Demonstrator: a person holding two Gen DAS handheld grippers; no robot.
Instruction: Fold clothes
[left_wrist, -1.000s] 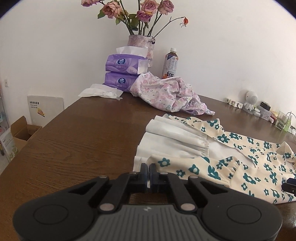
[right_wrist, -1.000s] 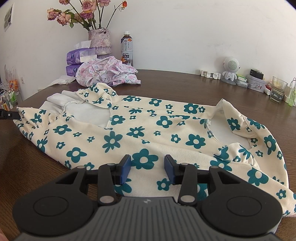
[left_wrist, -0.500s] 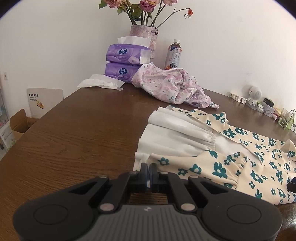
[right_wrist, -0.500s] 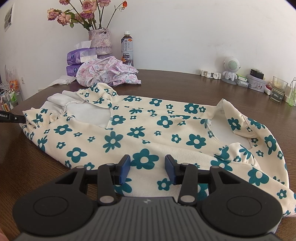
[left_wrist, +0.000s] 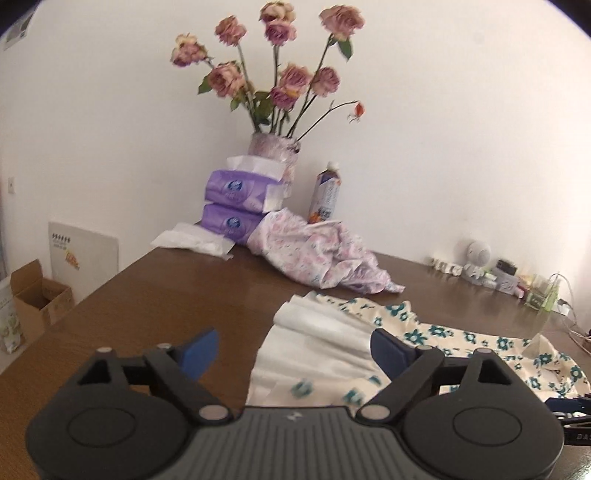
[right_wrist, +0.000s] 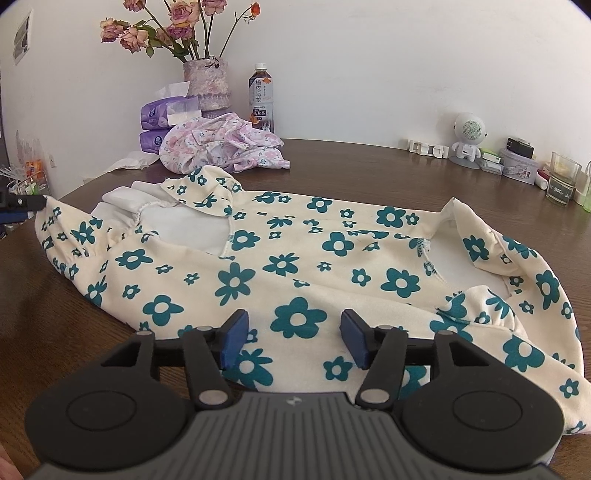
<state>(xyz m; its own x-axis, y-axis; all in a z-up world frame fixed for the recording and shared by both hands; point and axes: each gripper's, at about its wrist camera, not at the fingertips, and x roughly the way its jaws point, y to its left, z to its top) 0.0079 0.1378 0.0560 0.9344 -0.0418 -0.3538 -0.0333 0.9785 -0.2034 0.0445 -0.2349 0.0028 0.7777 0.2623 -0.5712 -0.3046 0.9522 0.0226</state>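
**Left wrist view: both tools released, grip to be chosen**

Left wrist view shows your left tool (left_wrist: 291, 350) spread wide, gripping nothing, above the white-lined end of the floral garment (right_wrist: 295, 258). That garment lies spread across the bench (right_wrist: 369, 170), only partly folded. Your right tool (right_wrist: 291, 338) is likewise released, hovering over the near edge. Next, I judge, you need to pick fresh grip points on an edge and carry it over.
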